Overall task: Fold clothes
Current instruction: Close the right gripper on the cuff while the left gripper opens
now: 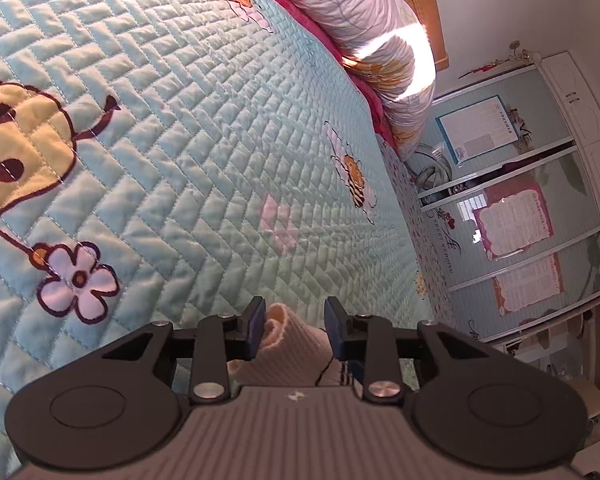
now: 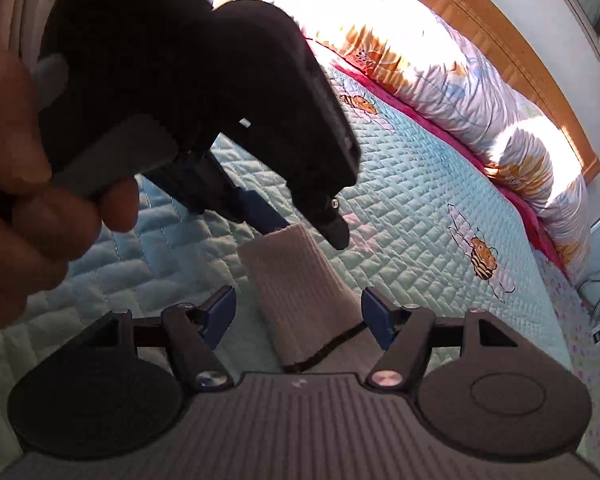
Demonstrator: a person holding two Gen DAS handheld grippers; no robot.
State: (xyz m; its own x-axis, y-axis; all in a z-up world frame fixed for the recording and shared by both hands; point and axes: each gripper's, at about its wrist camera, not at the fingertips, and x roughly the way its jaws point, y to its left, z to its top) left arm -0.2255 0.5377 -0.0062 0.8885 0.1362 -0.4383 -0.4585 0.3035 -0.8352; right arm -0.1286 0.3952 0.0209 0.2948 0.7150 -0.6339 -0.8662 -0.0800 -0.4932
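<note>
The cream sock [image 2: 300, 300] runs from 6 toward 12 o'clock between the parted fingers of the right gripper [image 2: 298, 316]. The left gripper [image 1: 294, 330] straddles its far cuff, fingers spread, seemingly not clamping.

Wardrobe door [image 1: 512, 216] at 3 o'clock: decals read "LOVE" [image 1: 521, 128] and "SWEET WEDDING" [image 1: 446, 246]; posters' [image 1: 512, 230] print too small to read.

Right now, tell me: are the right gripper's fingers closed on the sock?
No, the right gripper stands open, its blue pads clear of the beige sock lying between them.
</note>
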